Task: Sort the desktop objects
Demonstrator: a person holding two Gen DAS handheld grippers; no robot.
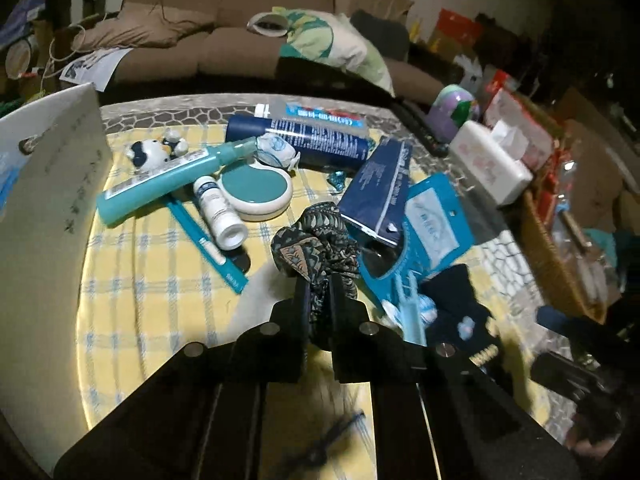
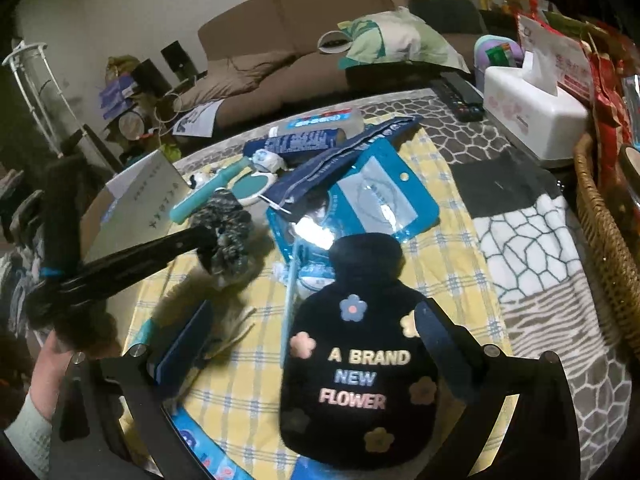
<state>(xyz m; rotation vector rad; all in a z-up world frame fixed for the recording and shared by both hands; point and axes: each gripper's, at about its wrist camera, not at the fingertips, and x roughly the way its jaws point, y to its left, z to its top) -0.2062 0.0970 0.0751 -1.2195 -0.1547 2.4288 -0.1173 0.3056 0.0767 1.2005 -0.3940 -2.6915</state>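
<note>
Scrunchie (image 1: 316,240) first: in your left wrist view you are pinching this dark paisley fabric ring between the left gripper (image 1: 318,292) fingers, which are closing tight on its near loop. The bunched rest of it is bulging out past the fingertips, running away from you toward the navy pouch (image 1: 380,196), and it is sitting just above the yellow checked cloth (image 1: 152,280). Beyond it, a teal tube (image 1: 172,184) is lying with its long axis slanting from lower left up to the right, its narrow cap end pointing toward the dark blue spray can (image 1: 304,140). A small white bottle (image 1: 220,212) is lying beside a round teal compact (image 1: 256,192), its open end pointing toward you. A white cardboard box (image 1: 48,184) is standing at the left edge.

In your right wrist view, your right gripper (image 2: 312,344) is spreading its fingers wide, one on each side of the black plush hot-water bottle cover (image 2: 360,344) without touching it. That cover is lying flat on the cloth, its long axis running straight away from you, neck pointing toward the blue zip pouch (image 2: 384,200), its lettering reading upright to you. Off to the left, your left gripper is coming in across the table with the scrunchie (image 2: 224,224) clamped at its tip. A white tissue box (image 2: 532,112) is sitting at the far right, near a wicker basket (image 2: 600,216).
</note>
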